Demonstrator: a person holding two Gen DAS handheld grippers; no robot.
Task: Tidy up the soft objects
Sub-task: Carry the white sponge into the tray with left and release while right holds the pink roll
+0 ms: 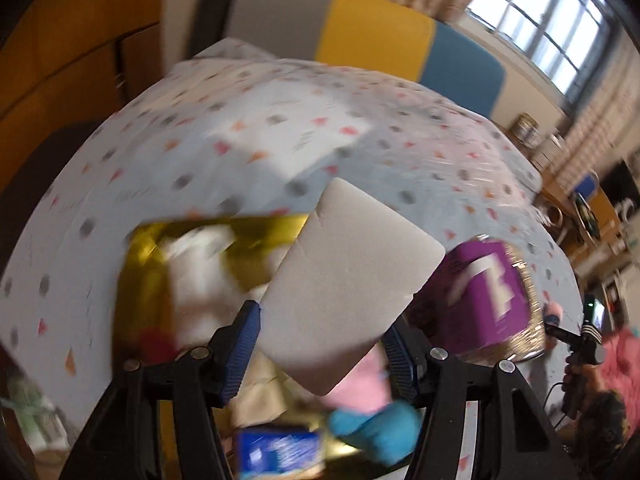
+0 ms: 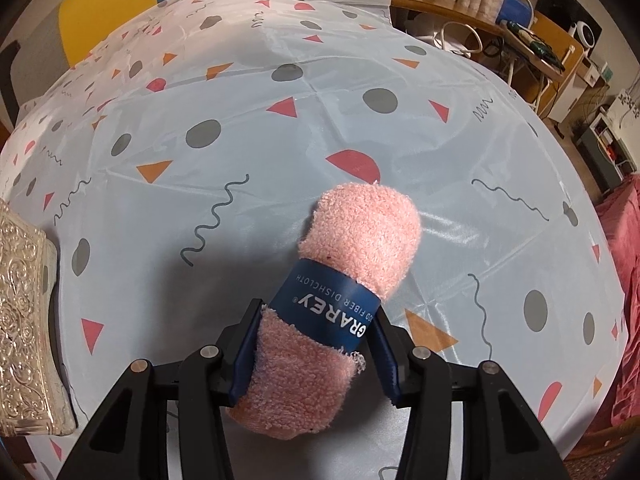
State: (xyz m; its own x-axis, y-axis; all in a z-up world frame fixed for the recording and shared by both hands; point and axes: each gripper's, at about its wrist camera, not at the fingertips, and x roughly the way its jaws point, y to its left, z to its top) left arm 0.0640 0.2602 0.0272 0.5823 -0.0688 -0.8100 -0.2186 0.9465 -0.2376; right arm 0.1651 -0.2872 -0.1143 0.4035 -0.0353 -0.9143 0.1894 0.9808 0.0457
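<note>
Gripping a rolled pink microfiber dishcloth (image 2: 340,320) across its blue paper band (image 2: 332,304), the right gripper (image 2: 316,344) is holding it above the patterned tablecloth (image 2: 200,92), its long axis pointing up-right, away from the camera. The left gripper (image 1: 320,344) is pinching a white, smooth-edged rectangular foam sponge (image 1: 348,284) tilted above a gold tray (image 1: 140,272).

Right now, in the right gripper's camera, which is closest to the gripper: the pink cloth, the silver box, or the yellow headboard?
1. Pink dishcloth: held in the right gripper.
2. Silver box: far left edge.
3. Yellow headboard panel: top left, beyond the bed.
</note>
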